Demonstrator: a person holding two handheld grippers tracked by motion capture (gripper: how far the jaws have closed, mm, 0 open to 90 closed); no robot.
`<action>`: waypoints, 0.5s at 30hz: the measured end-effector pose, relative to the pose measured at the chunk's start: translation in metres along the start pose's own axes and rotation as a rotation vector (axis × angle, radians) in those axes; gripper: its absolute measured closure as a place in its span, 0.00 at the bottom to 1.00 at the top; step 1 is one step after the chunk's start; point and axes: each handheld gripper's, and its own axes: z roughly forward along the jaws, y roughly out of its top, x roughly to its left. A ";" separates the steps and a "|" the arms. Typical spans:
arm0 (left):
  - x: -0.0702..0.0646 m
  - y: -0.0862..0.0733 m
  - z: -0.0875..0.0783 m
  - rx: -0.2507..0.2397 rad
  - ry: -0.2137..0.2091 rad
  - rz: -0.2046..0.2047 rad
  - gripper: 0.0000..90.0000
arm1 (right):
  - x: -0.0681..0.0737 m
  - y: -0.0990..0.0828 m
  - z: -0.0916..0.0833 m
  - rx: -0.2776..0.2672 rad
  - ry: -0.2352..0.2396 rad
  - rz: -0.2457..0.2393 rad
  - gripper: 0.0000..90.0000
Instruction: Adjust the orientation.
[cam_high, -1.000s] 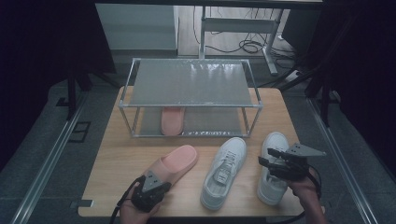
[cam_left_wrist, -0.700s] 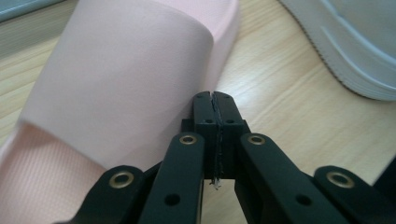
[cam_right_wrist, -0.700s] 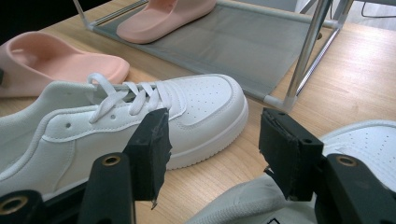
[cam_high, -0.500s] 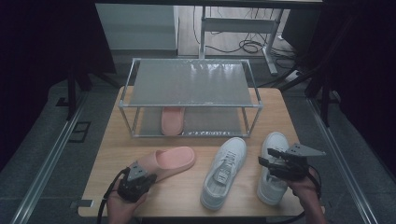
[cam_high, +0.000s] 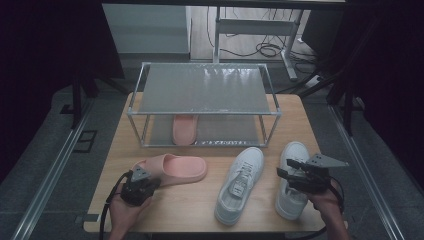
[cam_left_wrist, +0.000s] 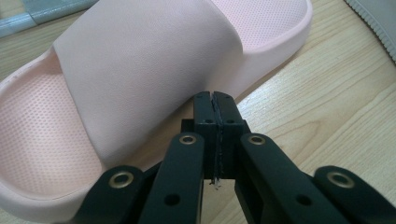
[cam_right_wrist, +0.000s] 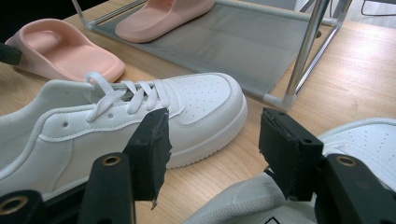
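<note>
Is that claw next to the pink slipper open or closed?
Closed. The left claw has its two black jaws pressed flat together, nothing between them, beside the pink slipper.

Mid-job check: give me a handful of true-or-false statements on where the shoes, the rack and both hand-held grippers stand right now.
1. The left hand-held gripper has its jaws shut, with nothing between them. True.
2. The pink slipper on the table lies on the rack's top shelf. False: it lies on the wooden table in front of the shoe rack.
3. A second pink slipper sits on the rack's lower shelf. True.
4. The right hand-held gripper is clamped on a white sneaker's laces. False: its jaws stand open, holding nothing.
5. Two white sneakers, one left and one right, lie on the table. True.
</note>
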 end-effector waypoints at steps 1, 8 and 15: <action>-0.001 0.001 -0.001 -0.005 -0.002 0.003 1.00 | 0.000 0.000 0.000 0.000 0.000 0.001 0.49; -0.023 0.033 -0.001 -0.047 -0.038 0.074 1.00 | 0.002 0.000 0.002 0.005 0.005 -0.004 0.49; -0.036 0.076 0.021 -0.051 -0.058 0.116 1.00 | 0.001 0.000 0.002 0.004 0.006 0.000 0.49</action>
